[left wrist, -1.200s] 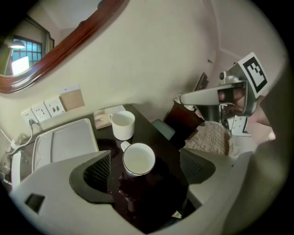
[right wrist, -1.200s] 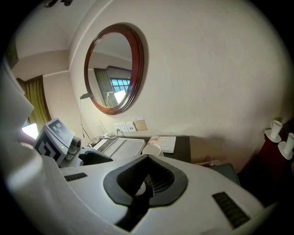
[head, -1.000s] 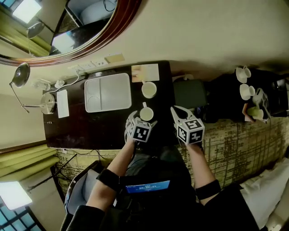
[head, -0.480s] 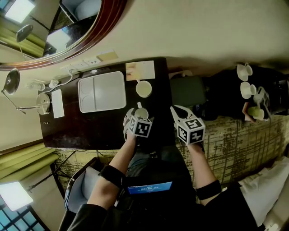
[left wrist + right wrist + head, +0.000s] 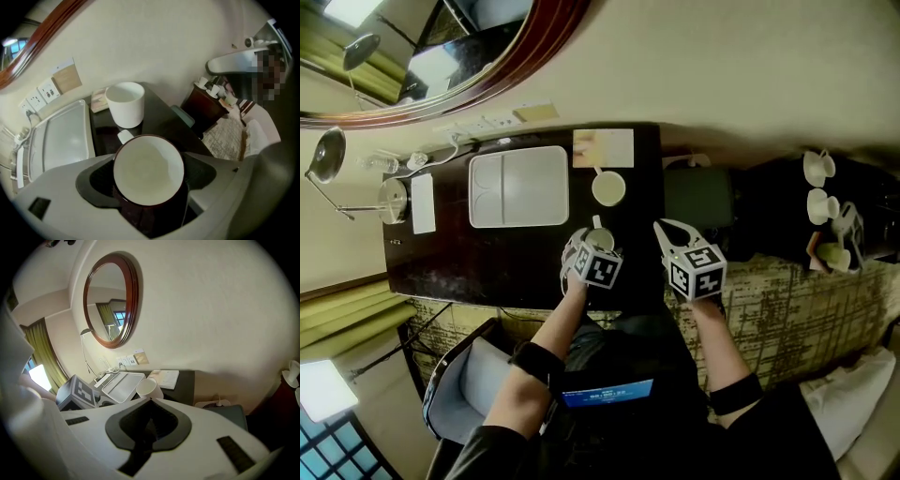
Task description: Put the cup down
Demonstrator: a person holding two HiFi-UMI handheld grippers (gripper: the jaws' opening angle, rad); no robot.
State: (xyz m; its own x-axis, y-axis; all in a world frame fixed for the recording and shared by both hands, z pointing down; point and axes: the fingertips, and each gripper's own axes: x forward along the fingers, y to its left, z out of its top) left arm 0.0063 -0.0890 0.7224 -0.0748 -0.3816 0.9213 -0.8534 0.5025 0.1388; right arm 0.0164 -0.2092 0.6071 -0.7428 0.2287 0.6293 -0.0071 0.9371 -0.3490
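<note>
Cup (image 5: 148, 171) is between the left tongs (image 5: 149, 158), at the near edge of the worktop (image 5: 161, 117), handle toward the second cup (image 5: 124, 104). Left tongs have just been closing, pads on the cup's sides. Right tongs (image 5: 150, 404) clenched on nothing, off to the side. Step: set-down, last bit; base probably on the worktop, view too poor to confirm. Next: seat it flat, clear of the second cup, then release and back off straight. Count: two cups on worktop, two spare cups (image 5: 817, 167) far right, one tray (image 5: 65, 140).

Glossy ceramic cup (image 5: 147, 171); dark polished wood table (image 5: 487, 262); smooth white plastic tray (image 5: 518, 187).
</note>
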